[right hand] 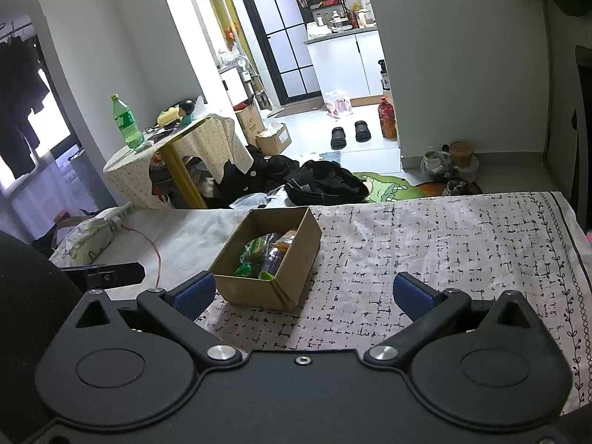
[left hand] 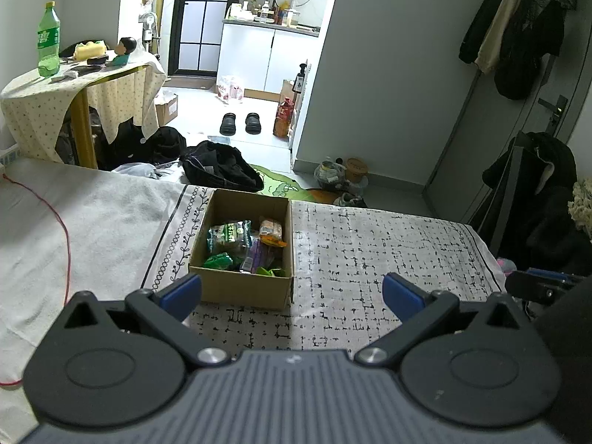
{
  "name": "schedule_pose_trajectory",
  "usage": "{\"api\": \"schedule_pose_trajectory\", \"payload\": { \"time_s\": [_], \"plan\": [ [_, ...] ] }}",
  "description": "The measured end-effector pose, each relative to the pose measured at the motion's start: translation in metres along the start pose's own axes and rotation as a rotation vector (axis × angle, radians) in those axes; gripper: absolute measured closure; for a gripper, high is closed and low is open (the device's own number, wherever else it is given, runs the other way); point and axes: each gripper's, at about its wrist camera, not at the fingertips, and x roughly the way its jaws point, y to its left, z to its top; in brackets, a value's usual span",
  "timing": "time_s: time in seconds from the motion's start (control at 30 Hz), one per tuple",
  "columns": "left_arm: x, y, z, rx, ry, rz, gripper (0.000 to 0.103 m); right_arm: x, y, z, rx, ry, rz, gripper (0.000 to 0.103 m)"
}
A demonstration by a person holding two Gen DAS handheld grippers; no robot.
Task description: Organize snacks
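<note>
— Both grippers, how are they held?
— Left gripper (left hand: 292, 292) and right gripper (right hand: 302, 294) are held spread apart, nothing between the fingers, above the patterned cloth (left hand: 388, 244).
— And the snacks?
— Snack packets (left hand: 244, 248) are seen piled inside the cardboard box (left hand: 240, 292), set on the cloth near its left border.

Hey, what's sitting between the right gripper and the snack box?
Nothing: in the right wrist view only bare patterned cloth lies between the open right gripper and the box.
</note>
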Motion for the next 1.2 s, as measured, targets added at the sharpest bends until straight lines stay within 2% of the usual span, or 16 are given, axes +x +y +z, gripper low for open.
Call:
{"api": "schedule_pose_trajectory", "payload": {
  "time_s": [0.53, 1.0, 1.2],
  "plan": [
    [0.0003, -0.0005, -0.0002, -0.002, 0.005, -0.008, 0.000, -0.0003, 0.0048, 0.0024, 0.000, 0.003, -0.012, 0.000],
    [0.0001, 0.0007, -0.0002, 0.000, 0.009, -0.022, 0.000, -0.0055, 0.0074, 0.0048, -0.017, -0.005, -0.089, 0.000],
    [-0.0011, 0.0005, -0.0003, 0.003, -0.002, -0.016, 0.000, -0.0043, 0.0038, 0.0045, -0.006, 0.002, -0.087, 0.000]
  ]
}}
